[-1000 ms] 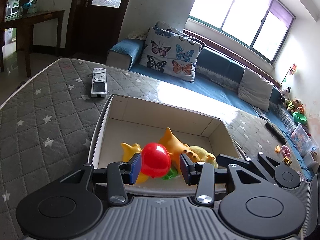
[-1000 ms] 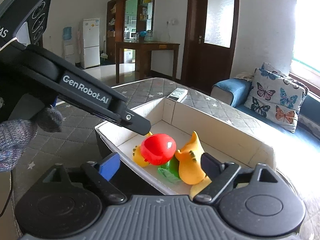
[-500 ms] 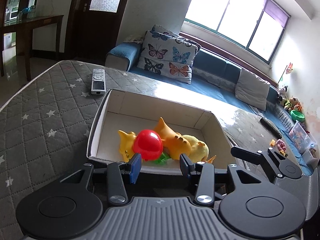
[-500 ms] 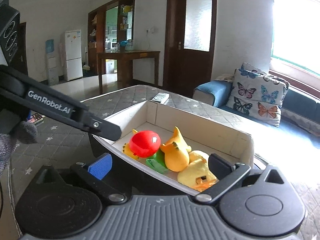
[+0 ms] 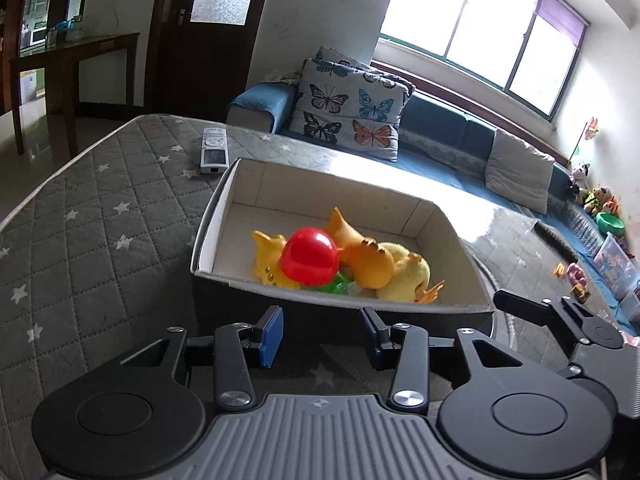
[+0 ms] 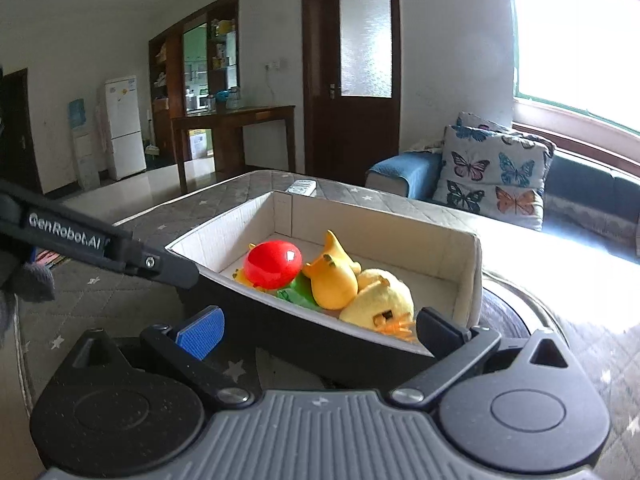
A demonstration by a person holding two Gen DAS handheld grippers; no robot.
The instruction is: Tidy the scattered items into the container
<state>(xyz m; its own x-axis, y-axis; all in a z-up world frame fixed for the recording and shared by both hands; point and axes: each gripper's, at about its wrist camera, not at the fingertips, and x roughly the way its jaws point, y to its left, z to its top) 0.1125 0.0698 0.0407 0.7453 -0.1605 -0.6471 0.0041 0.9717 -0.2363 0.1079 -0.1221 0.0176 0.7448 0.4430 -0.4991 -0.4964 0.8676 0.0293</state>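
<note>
Both hands off the load. My left gripper [image 5: 322, 334] stands apart with nothing between its pads; my right gripper [image 6: 320, 326] has just been opening and is spread wide, empty too. The red ball [image 5: 308, 256] sits in the cardboard box [image 5: 208, 236], perched on the yellow toys [image 5: 404, 274] near the near wall. Risk: ball rides high; a nudge to the box rim could roll it out. Remote [image 5: 213, 153] lies outside, far left.
</note>
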